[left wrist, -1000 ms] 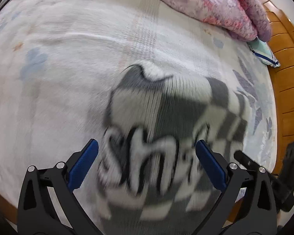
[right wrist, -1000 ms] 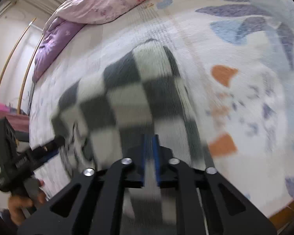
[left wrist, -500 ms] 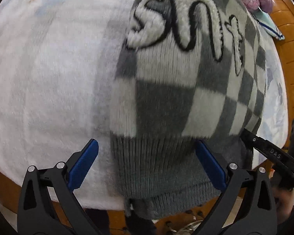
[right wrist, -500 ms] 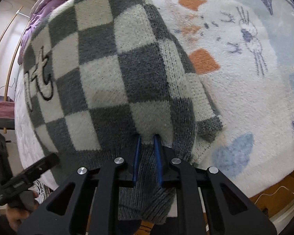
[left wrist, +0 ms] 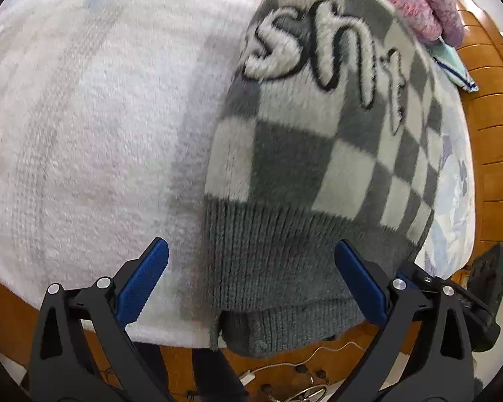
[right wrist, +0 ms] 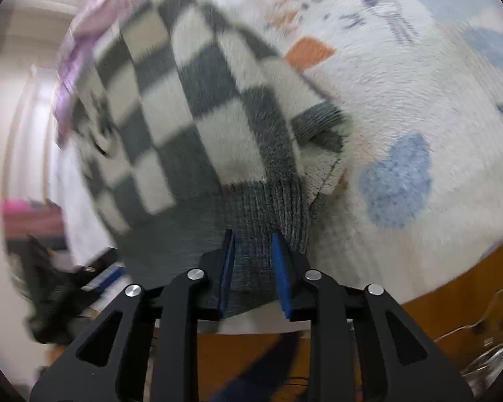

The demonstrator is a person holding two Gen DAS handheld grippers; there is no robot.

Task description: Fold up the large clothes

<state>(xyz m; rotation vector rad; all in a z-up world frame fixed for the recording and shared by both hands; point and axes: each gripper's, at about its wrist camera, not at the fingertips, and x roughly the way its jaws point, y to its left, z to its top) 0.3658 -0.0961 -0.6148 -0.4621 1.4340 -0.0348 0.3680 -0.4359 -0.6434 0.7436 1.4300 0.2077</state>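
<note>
Two grippers, near field. Left gripper [left wrist: 251,274]: blue-padded fingers spread wide, nothing between them; the grey ribbed hem of the sweater [left wrist: 318,154] lies in front of the gap, contact not discernible. Right gripper [right wrist: 253,271]: fingers partly closed with the sweater's [right wrist: 198,127] ribbed hem between the blue pads; whether they pinch it cannot be told. Sweater: grey-and-white checked knit, fuzzy raised lettering on the front, lying flat on the blanket [left wrist: 84,134], hem hanging over the bed's near edge. Blanket: white plush, printed with blue and orange shapes. Farther back: pink floral quilt [left wrist: 422,10]; wooden headboard [left wrist: 493,117] at right.
</note>
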